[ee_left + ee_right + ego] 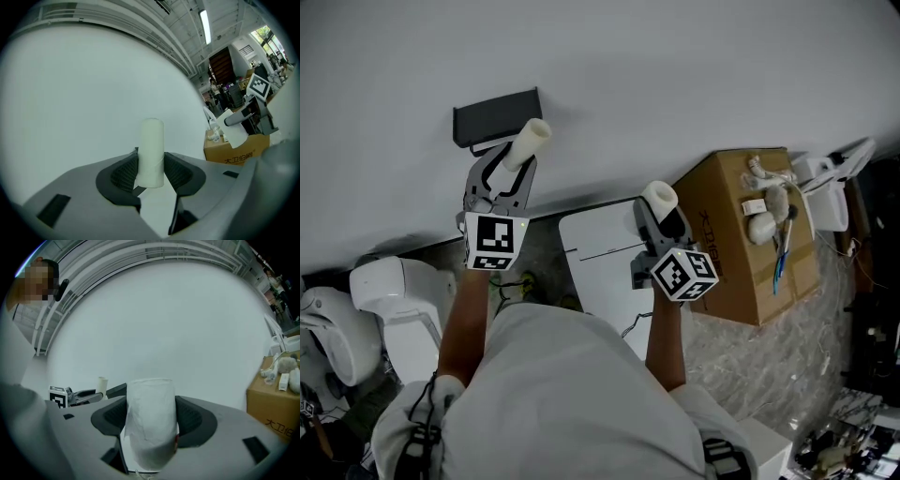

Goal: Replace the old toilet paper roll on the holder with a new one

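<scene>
Left gripper (pixel 151 173) clamps the old roll (pixel 151 150) just beside the holder (pixel 497 117) at upper left, right gripper (pixel 150 420) clamps the new roll (pixel 150 427) at centre; loaded crooked, it might jam or drop.

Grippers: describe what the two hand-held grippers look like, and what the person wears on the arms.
The left gripper and right gripper are alike: grey moulded bodies, dark ribbed pads, and a white cube with black square markers on each. The person wears a pale short-sleeved shirt.
</scene>
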`<state>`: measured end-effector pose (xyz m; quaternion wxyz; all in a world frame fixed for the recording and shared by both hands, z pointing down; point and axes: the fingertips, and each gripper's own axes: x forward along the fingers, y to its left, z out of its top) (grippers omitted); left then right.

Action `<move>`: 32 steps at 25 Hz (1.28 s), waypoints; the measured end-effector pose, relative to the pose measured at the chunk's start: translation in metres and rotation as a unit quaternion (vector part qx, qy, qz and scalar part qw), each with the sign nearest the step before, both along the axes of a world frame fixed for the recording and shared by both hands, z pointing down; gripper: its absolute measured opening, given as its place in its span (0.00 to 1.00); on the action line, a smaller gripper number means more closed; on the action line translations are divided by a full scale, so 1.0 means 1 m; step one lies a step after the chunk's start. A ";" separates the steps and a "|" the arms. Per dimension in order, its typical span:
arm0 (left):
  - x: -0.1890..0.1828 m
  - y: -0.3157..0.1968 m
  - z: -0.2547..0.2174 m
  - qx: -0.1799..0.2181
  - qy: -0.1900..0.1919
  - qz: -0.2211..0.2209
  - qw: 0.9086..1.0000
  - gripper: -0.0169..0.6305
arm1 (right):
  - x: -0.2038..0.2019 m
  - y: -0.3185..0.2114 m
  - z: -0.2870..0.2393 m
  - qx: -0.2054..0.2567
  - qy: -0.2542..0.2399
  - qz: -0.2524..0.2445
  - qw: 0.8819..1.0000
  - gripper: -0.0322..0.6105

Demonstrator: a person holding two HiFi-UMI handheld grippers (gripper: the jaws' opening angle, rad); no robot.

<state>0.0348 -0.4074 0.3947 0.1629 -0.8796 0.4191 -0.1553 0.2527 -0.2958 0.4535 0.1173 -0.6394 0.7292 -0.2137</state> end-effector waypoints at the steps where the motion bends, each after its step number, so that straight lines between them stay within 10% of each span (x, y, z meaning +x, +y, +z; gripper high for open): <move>1: -0.008 0.001 -0.002 0.002 0.004 -0.008 1.000 0.33 | -0.004 -0.002 -0.001 0.001 0.000 -0.007 1.000 0.52; 14: -0.126 0.034 -0.030 0.014 0.102 -0.112 0.988 0.33 | -0.084 -0.024 -0.010 0.014 0.002 -0.102 0.995 0.52; 32: -0.219 0.057 -0.034 0.027 0.118 -0.197 0.973 0.33 | -0.163 -0.053 -0.019 0.023 -0.034 -0.169 0.985 0.52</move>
